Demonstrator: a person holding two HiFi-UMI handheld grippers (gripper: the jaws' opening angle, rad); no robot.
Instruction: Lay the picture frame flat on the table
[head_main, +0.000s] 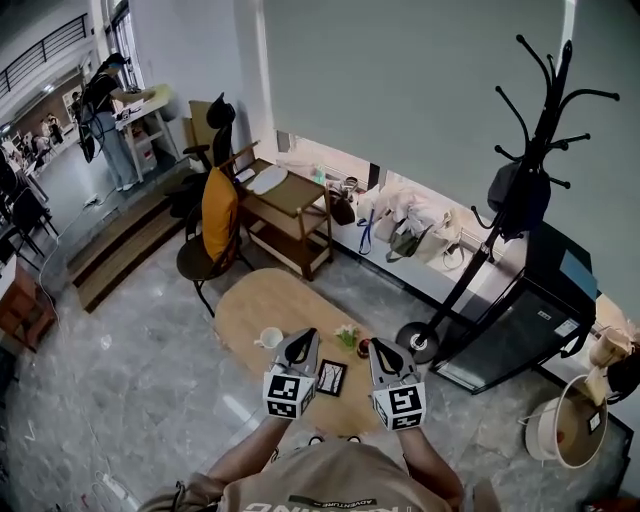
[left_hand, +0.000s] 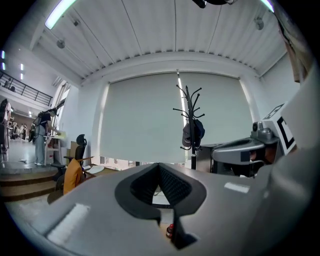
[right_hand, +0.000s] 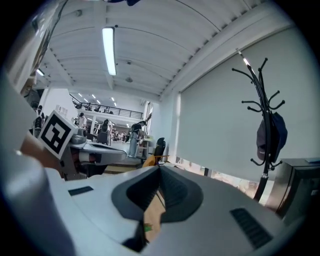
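Oval wooden table (head_main: 262, 305) on a grey stone floor. The picture frame (head_main: 331, 377) sits near the table's near edge. From above I cannot tell whether it is flat or propped. My left gripper (head_main: 300, 340) and right gripper (head_main: 383, 350) hover either side of it, jaws closed, holding nothing. Judgement: either not started or already done.

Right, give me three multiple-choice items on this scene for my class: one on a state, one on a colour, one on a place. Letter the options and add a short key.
1. The left claw and right claw are:
A both wide open
B both shut and empty
C both gripping something

2. The cup is:
A white
B red
C black

3. The picture frame is:
A inside the cup
B on the table, between the claws
C held in the right claw

Key: 1 B, the jaws meet in both gripper views; 2 A, it shows white against the wood; 3 B, the head view shows it there.
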